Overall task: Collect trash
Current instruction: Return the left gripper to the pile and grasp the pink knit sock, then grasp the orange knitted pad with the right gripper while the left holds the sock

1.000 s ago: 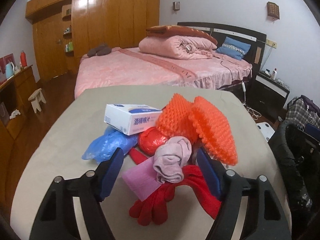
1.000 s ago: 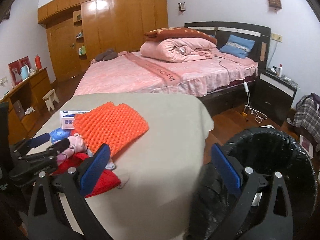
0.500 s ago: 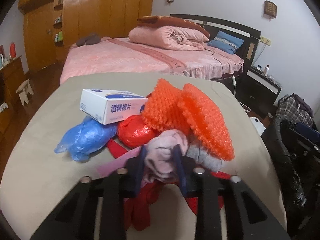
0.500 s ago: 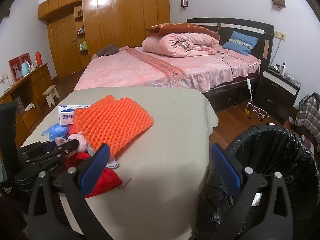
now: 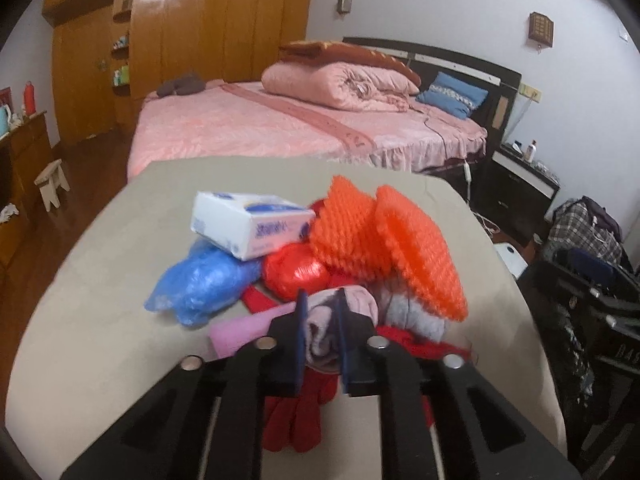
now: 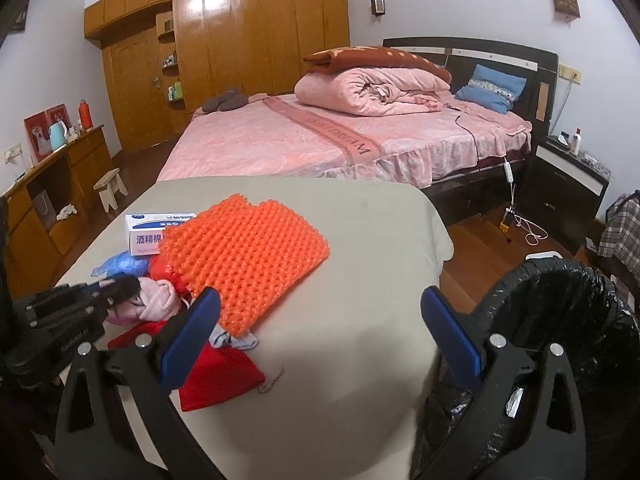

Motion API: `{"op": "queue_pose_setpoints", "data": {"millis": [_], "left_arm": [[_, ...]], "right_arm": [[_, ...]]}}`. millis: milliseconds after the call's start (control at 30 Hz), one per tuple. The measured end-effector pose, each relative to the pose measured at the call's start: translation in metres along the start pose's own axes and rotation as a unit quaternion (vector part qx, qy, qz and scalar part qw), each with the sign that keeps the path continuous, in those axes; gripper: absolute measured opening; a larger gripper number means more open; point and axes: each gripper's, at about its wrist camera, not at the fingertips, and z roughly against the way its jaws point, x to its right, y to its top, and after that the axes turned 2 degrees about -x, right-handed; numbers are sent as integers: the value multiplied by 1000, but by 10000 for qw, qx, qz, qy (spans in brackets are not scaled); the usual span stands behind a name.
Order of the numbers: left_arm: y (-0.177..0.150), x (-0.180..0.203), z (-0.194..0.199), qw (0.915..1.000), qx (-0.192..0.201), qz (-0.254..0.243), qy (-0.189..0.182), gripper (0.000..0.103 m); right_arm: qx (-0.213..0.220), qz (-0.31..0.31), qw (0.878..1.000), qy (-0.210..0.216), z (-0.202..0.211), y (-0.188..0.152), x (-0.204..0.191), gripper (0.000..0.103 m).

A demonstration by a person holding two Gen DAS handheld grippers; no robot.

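A heap of trash lies on the beige table (image 5: 100, 320): a white box (image 5: 248, 228), a blue plastic bag (image 5: 204, 284), a red bag (image 5: 296, 270), an orange mesh pad (image 5: 400, 256), red gloves (image 5: 296, 420) and a pink rolled cloth (image 5: 320, 328). My left gripper (image 5: 322, 340) is shut on the pink cloth, also seen in the right wrist view (image 6: 120, 292). My right gripper (image 6: 320, 340) is open and empty over the table's near right part. A black-lined trash bin (image 6: 560, 320) stands right of the table.
A pink bed (image 6: 320, 140) stands behind the table, a dark nightstand (image 6: 568, 192) to its right, wooden wardrobes (image 6: 220, 60) at the back. A small stool (image 6: 110, 188) and a wooden dresser (image 6: 48, 192) stand on the left.
My left gripper moved forward around the pink cloth, then shut on it and lifted a little. My right gripper stayed open and barely moved.
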Motion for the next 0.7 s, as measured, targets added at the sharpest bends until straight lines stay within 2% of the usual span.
{"op": "queue_pose_setpoints", "data": {"millis": [67,233,333,367,567,700], "left_arm": [[-3,2,-4,10000,-57,-19,-27,45],[-9,9,-18,9996,-246,-112,22,56],[-11,9,-28,9992,-386,-89,47,55],[-11,8,-29,9993,-363,-76,63,46],[-5,1,-6,9999,-81,80,-122,45],[3,-10,9,9996,120,229,-104,45]], "right_arm": [[-25,-6,10000,-29,0,0,2,97],[-73,-44,9999,-79,-1,-3,6,97],[-77,-39,9999,-75,-2,-3,6,97],[-74,-34,9999,-70,-2,-2,6,97],[-48,-10,10000,-43,-2,-2,5,97],[-51,18,10000,42,-6,0,-2,97]]}}
